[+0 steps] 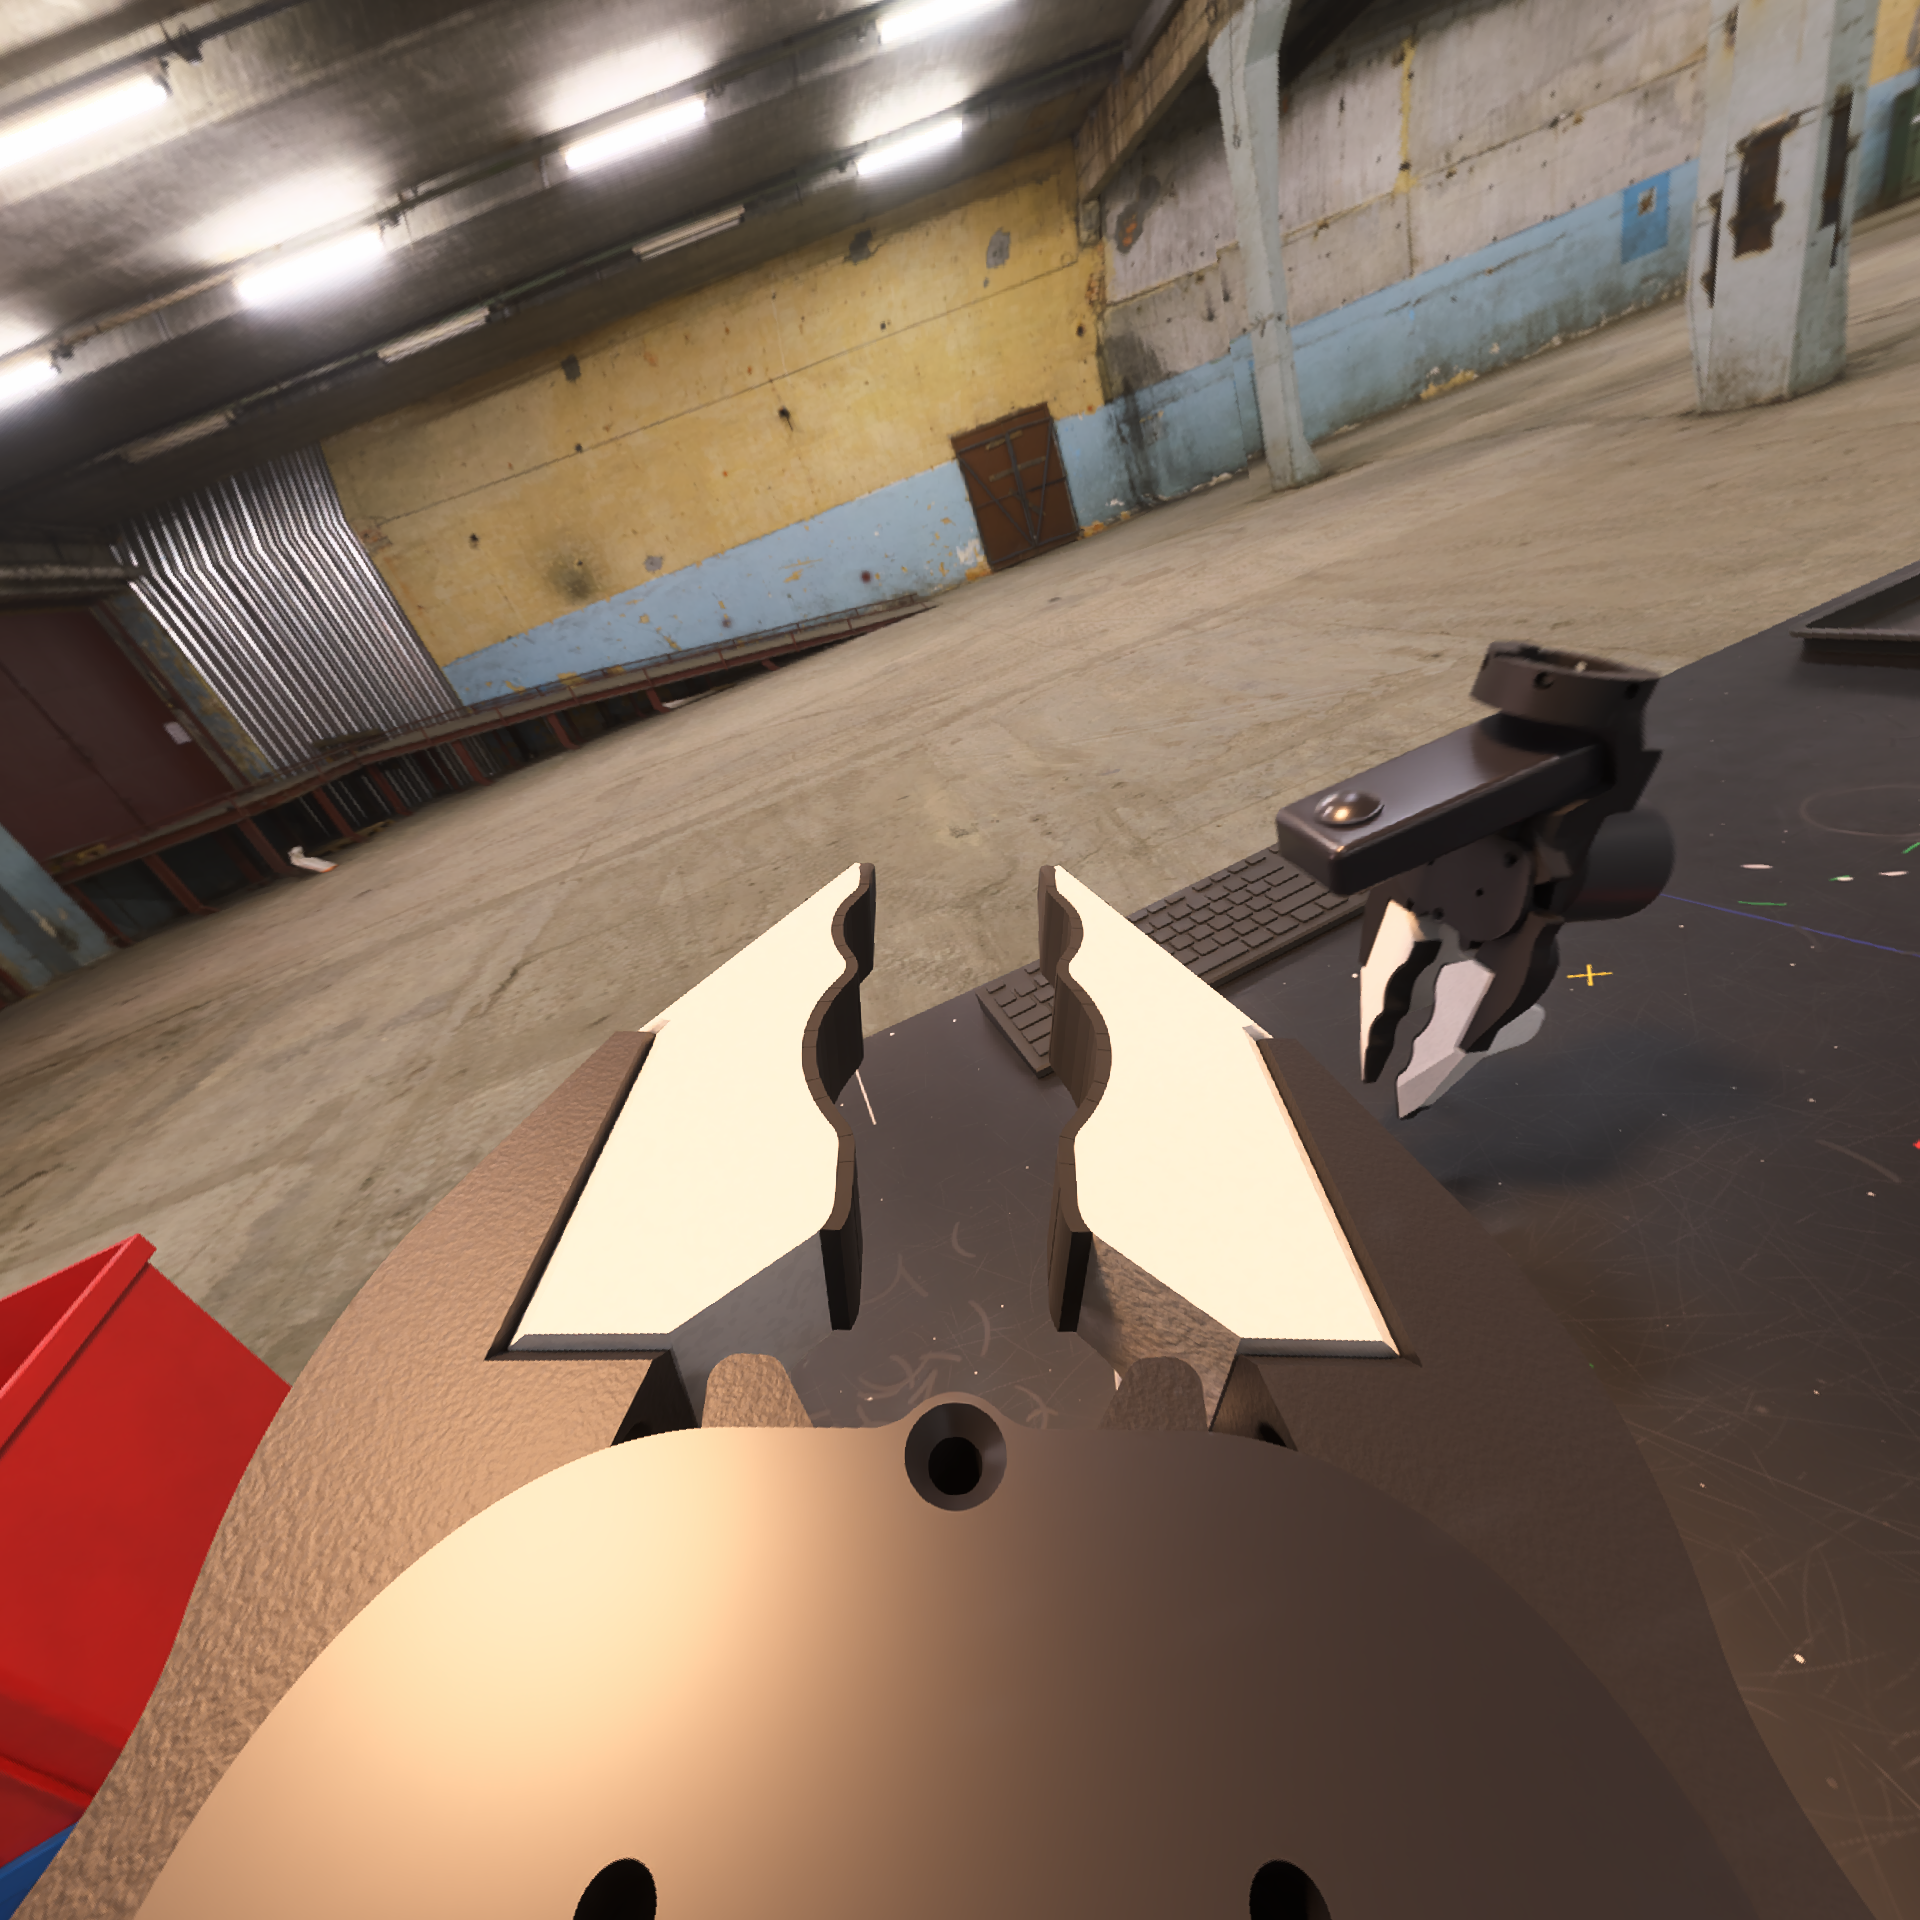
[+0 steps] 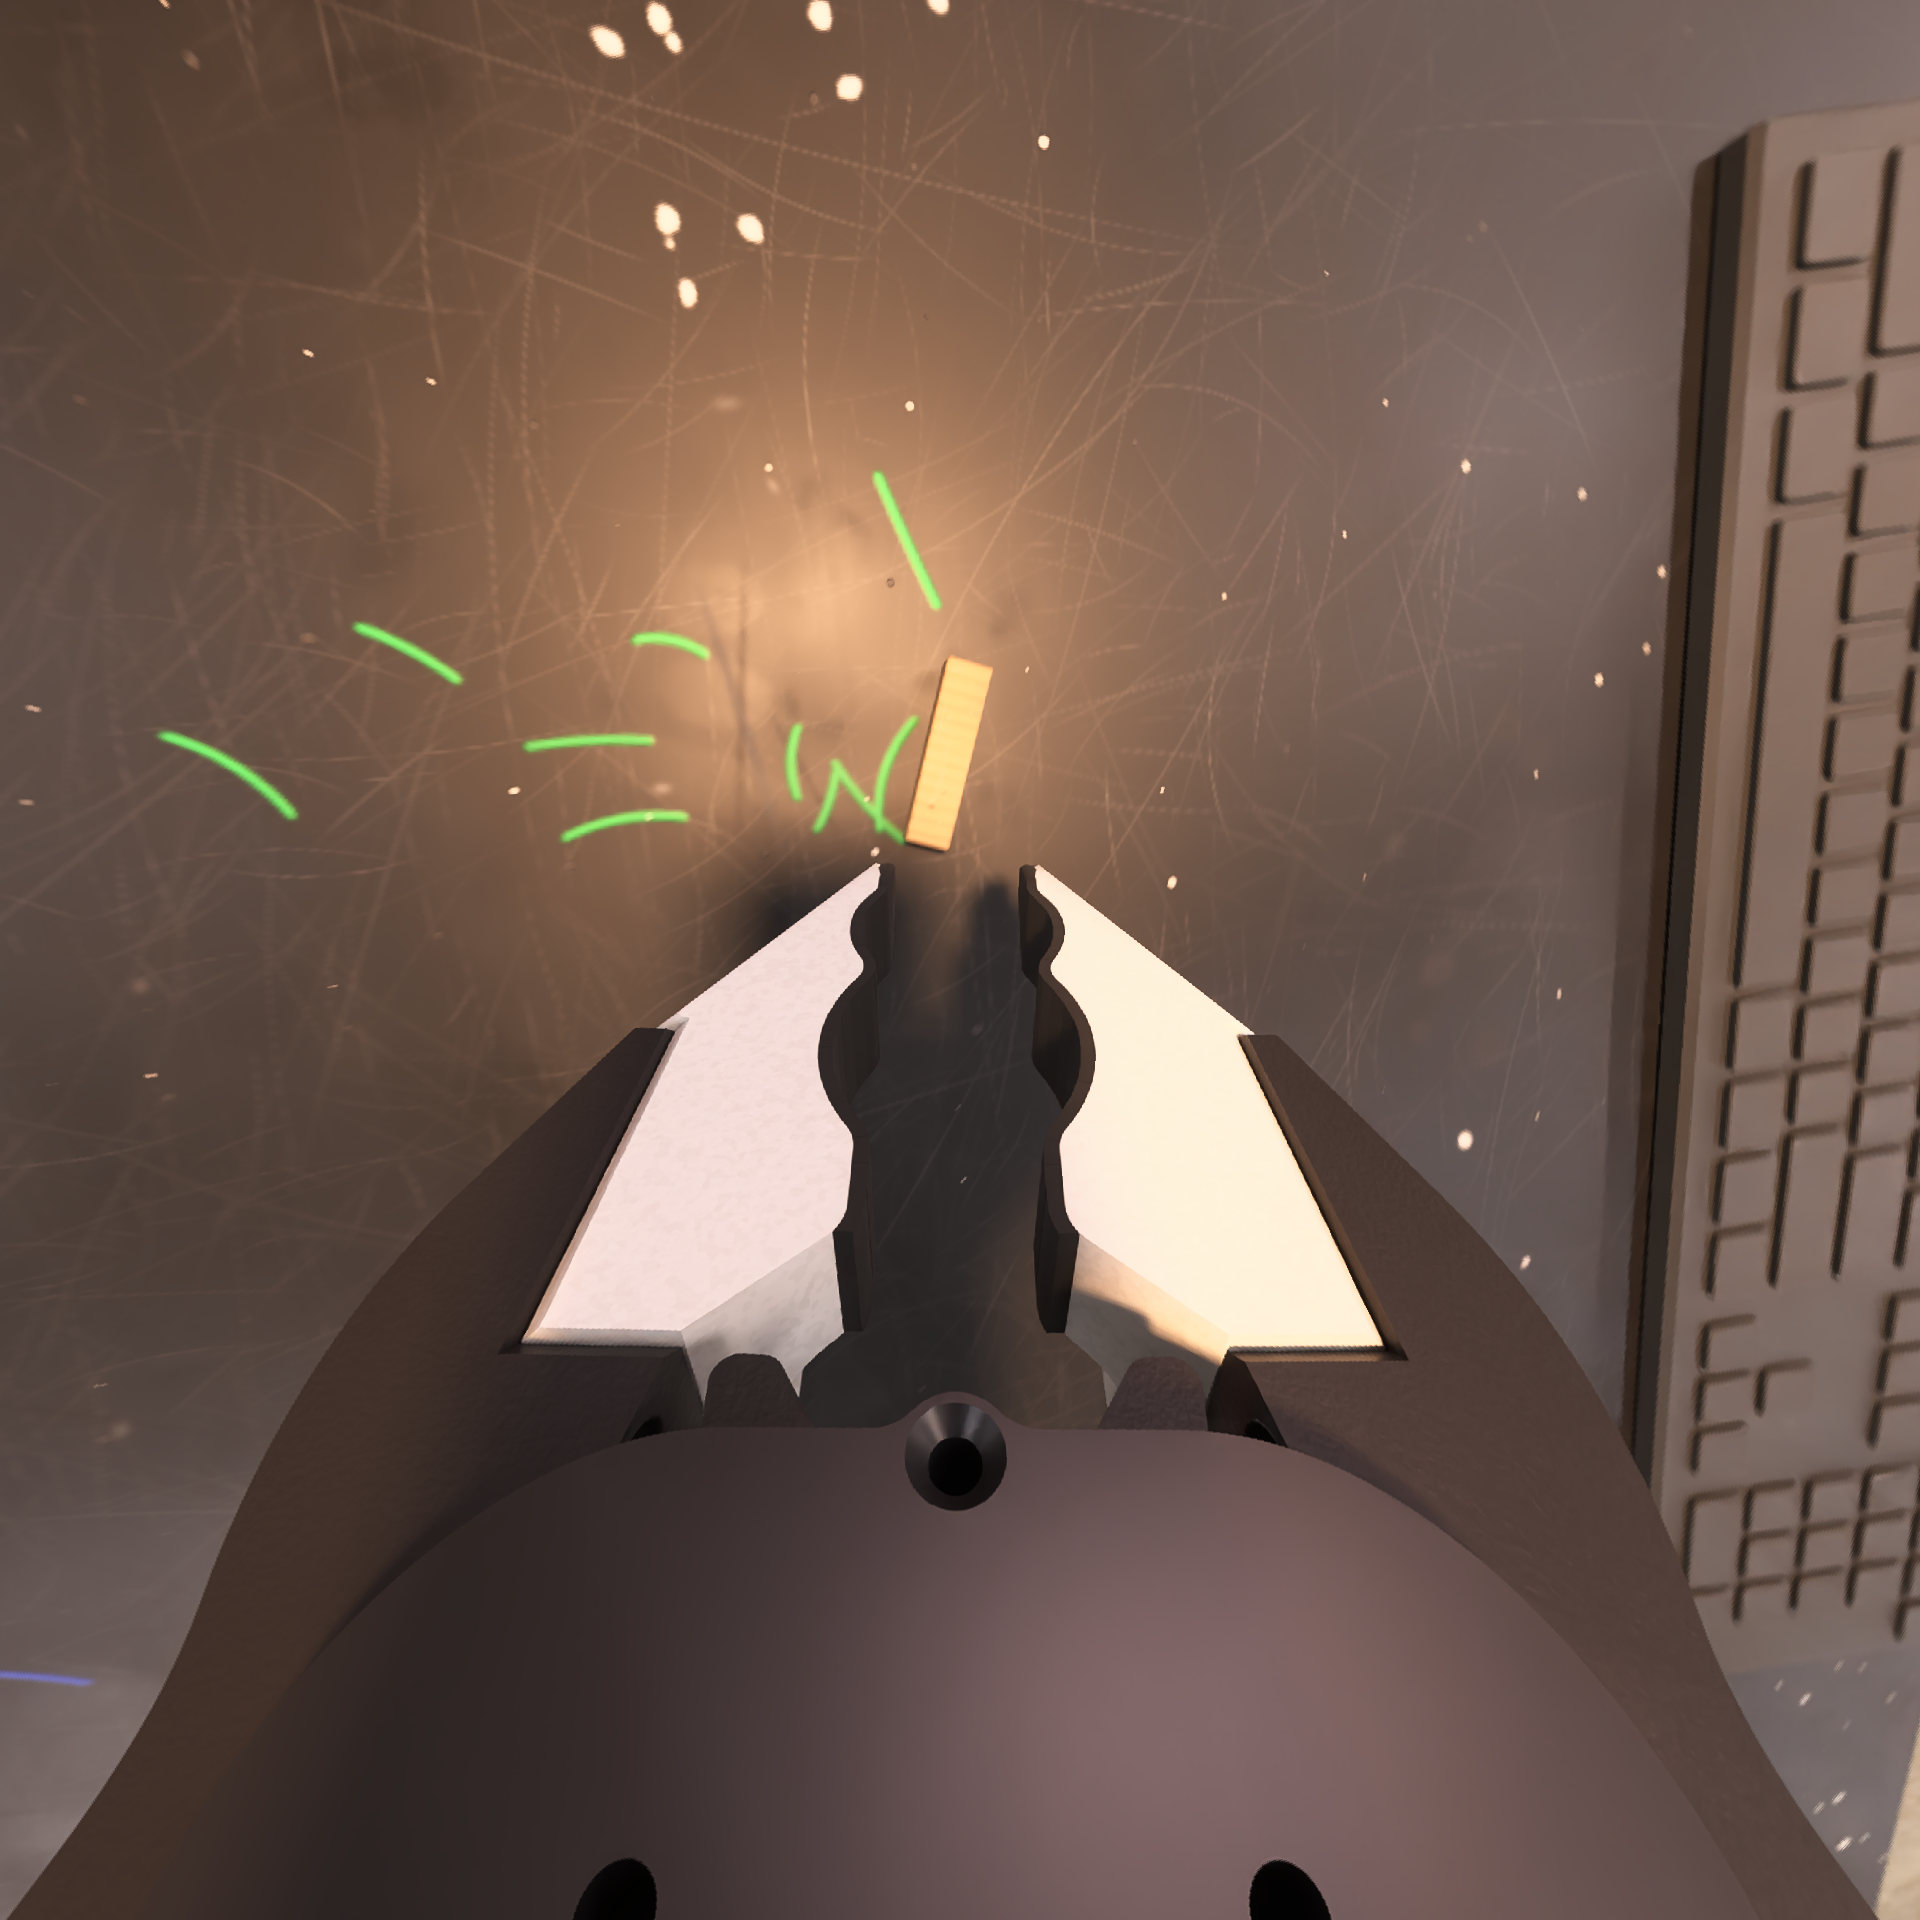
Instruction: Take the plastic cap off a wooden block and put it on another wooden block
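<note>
The right gripper (image 2: 954, 883) points down at the tabletop, jaws spread and empty; just beyond its tips lies a small wooden block (image 2: 948, 755) — long axis nearly in line with the fingers, keyboard (image 2: 1808, 935) well aside. The left gripper (image 1: 956, 935) (also parted, empty) hangs farther off — no plastic cap shows.

Left gripper (image 1: 956, 883) above a dark scratched worktop (image 1: 1662, 1351), jaws apart with nothing between them.

Just beyond the left gripper's tips lies a dark keyboard (image 1: 1195, 935). Right of the keyboard, the right gripper (image 1: 1408, 1060) hovers pointing down, jaws slightly apart. A red bin (image 1: 94, 1455) sits far left of the keyboard.
</note>
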Robot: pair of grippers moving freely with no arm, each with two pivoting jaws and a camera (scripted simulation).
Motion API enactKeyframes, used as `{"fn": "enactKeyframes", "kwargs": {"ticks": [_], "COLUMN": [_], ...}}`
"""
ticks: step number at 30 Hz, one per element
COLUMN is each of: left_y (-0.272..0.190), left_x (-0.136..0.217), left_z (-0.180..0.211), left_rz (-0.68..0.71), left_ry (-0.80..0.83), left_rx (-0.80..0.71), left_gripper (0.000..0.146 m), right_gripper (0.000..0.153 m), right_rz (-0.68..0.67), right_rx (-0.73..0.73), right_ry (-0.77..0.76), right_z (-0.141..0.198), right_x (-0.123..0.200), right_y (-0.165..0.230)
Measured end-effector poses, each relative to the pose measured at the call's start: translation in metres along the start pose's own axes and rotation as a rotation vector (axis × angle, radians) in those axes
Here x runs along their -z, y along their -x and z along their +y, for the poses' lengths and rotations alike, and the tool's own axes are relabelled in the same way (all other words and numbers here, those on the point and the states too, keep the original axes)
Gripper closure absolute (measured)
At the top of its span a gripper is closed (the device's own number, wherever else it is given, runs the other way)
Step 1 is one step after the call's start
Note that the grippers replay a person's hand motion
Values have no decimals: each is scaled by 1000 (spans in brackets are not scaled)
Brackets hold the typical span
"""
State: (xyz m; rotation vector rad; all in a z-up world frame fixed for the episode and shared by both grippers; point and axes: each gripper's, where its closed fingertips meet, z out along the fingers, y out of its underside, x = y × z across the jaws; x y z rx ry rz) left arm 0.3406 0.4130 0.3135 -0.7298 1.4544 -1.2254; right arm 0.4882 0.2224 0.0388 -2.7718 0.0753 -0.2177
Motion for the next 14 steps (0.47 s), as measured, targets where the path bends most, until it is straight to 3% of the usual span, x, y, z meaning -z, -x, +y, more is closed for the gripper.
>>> {"fn": "enactKeyframes", "kwargs": {"ticks": [14], "left_y": [6], "left_x": [0], "left_z": [4], "left_rz": [7], "left_ry": [-3], "left_rx": [39], "left_gripper": [115], "right_gripper": [128], "right_rz": [-71], "right_rx": [249], "right_ry": [29], "right_z": [-15], "right_x": [-20], "right_y": [-21]}}
